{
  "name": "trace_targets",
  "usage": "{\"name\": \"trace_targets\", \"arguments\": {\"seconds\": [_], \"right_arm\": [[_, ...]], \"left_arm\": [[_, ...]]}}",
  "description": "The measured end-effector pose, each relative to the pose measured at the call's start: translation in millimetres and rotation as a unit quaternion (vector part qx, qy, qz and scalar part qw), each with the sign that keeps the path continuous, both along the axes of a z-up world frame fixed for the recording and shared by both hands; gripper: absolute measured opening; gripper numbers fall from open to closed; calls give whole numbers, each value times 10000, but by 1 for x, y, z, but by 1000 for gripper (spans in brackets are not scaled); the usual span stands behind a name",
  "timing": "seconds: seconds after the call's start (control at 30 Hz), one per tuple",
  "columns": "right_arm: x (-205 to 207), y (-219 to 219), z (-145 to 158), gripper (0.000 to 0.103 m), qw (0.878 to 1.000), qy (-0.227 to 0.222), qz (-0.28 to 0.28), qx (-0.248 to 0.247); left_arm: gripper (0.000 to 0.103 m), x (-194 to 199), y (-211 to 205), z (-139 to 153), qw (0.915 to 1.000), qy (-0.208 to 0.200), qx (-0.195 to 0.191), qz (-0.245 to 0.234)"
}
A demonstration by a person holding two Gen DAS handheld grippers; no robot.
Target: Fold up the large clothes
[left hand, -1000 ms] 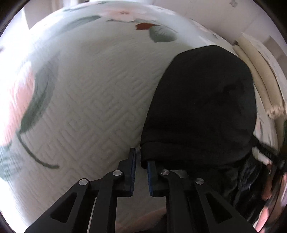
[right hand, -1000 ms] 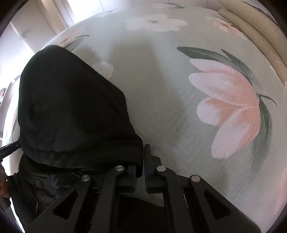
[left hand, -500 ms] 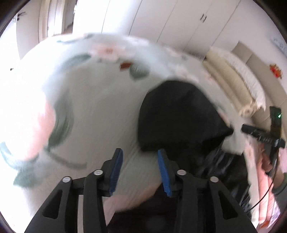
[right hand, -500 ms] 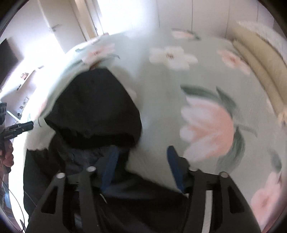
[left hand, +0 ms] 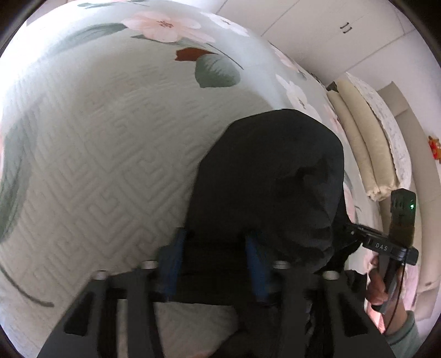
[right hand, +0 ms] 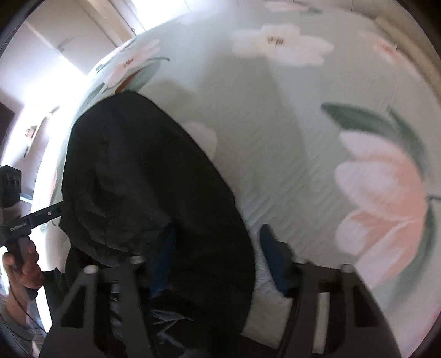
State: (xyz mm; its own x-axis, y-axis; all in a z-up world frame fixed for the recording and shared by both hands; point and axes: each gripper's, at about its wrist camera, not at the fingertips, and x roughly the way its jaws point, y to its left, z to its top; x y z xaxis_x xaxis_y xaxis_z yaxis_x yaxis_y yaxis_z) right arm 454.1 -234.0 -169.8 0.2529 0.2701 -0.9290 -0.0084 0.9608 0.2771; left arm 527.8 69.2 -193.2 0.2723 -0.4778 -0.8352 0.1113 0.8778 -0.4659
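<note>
A black hooded garment (left hand: 270, 176) lies on a bed with a pale green floral quilt (left hand: 110, 143); its hood points away from me. It also shows in the right wrist view (right hand: 154, 192). My left gripper (left hand: 215, 261) is open, its blue-padded fingers (left hand: 176, 256) straddling the hood's near left edge. My right gripper (right hand: 215, 258) is open, its fingers (right hand: 273, 253) straddling the hood's near right edge. The other gripper and the hand on it show at each view's edge (left hand: 391, 247) (right hand: 19, 223).
Rolled cream bedding (left hand: 366, 143) lies along the bed's far right side. White wardrobe doors (left hand: 330, 24) stand behind the bed. A bright doorway (right hand: 82, 41) is at the left in the right wrist view. The quilt (right hand: 330, 137) spreads wide around the garment.
Both grippers were shut on the hood's near edge a second ago. They opened, lifted away, and have now come back down open over the hood's near edge.
</note>
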Motion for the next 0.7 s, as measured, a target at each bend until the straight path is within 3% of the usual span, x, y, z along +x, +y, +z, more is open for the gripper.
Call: {"name": "trace_targets", "arguments": {"seconds": [0.1,0.13,0.23,0.3,0.43,0.57,0.63,0.7], "right_arm": [[-15,11,19,15,9979,-391,273,-444],[-25,17,32,12,9960,-544,349,-617],[-63,25,72,10,9906,-1008,457,-799],[-105,28,108,10,9838,-1470,429,-930],[-199,30,162,7,9693,-2108,245,-1240],[-278,47,181,6,9534,-2457,356,-1713],[-310,69,185,6,9386,-2676,561,-2105],[-333,85,185,6,9314,-2809,709,-2206]], "left_arm": [[12,-16,0,20,9989,-384,265,-62],[11,-25,2,31,9981,-543,283,-109],[10,-68,13,71,9937,-1089,191,-156],[4,-113,19,100,9887,-1463,288,-176],[2,-203,42,142,9797,-1925,553,-30],[2,-274,60,154,9810,-1849,594,11],[2,-290,58,157,9808,-1840,646,-43],[3,-300,63,166,9809,-1887,472,64]]}}
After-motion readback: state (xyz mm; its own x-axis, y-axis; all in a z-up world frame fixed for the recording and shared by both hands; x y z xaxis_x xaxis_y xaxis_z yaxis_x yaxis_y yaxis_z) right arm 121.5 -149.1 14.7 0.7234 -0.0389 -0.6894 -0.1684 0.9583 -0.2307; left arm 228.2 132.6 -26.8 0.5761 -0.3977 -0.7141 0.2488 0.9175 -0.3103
